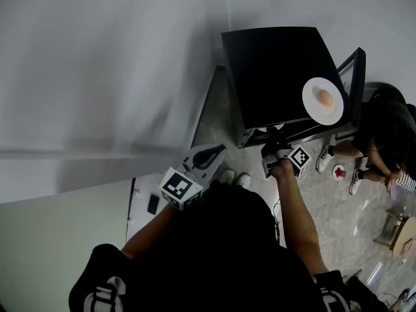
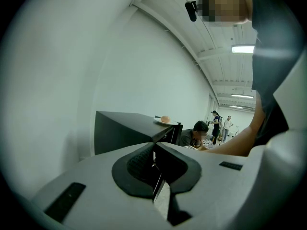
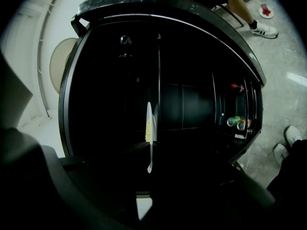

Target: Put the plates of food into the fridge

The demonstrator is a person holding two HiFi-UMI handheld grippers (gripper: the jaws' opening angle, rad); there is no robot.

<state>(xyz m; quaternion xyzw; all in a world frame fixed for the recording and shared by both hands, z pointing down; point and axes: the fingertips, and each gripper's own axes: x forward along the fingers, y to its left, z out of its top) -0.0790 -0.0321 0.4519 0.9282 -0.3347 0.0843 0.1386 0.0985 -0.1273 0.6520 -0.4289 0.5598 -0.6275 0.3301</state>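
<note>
Plates look half done. The first plate (image 3: pixel 149 123), carrying yellow food, is pinched edge-on by the right tool (image 1: pixel 274 142) and reaches ahead into the dark, open fridge (image 3: pixel 144 4), seemingly not set down. The second plate (image 1: pixel 323 100) waits on the fridge top, above that tool. The left tool (image 2: pixel 157 169) is pressed together, empty.

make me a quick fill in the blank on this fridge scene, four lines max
1. The plate with the round orange food sits on ___ of the black fridge.
2. The right gripper has its tongs shut on a ___ of yellow food, seen edge-on inside the fridge.
3. The left gripper has its tongs shut and holds ___.
4. The fridge door stands ___.

Missing words: top; plate; nothing; open
</note>
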